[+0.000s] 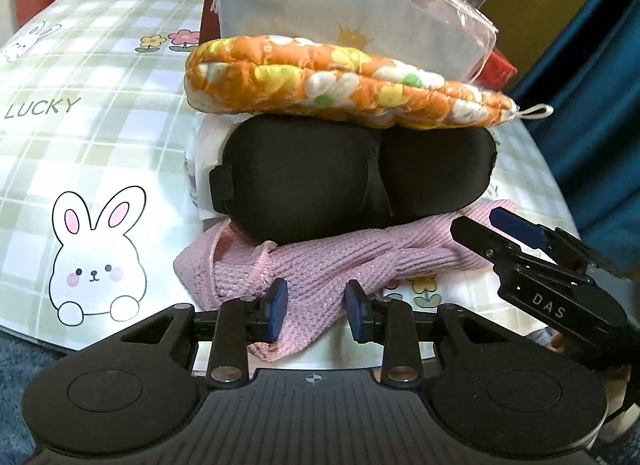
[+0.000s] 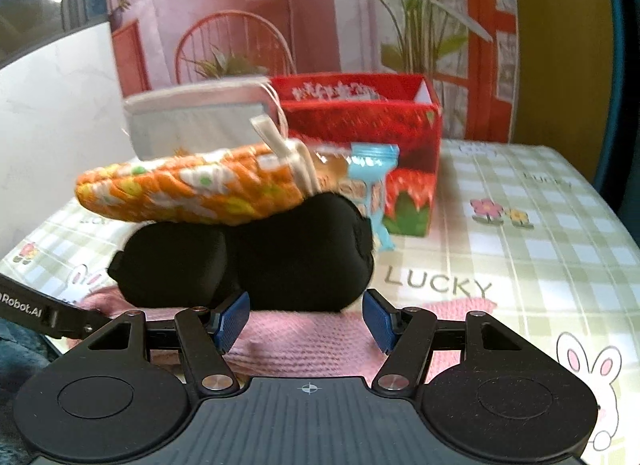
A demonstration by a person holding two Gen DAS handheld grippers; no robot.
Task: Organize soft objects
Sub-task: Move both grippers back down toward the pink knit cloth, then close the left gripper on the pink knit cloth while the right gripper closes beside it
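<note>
Left hand-held gripper (image 1: 316, 311), jaws apart, straddles the pink knit cloth (image 1: 340, 261) under the black sleep mask (image 1: 352, 177); right hand-held gripper (image 2: 306, 321) spread. Next: pinch cloth.

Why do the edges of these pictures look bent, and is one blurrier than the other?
Both views come from fisheye lenses, so the checked tablecloth curves towards the corners. The left wrist view is sharp: the black eye mask and pink knit cloth show crisp texture. The right wrist view is smeared, most plainly on the orange floral pad and red strawberry box.
</note>
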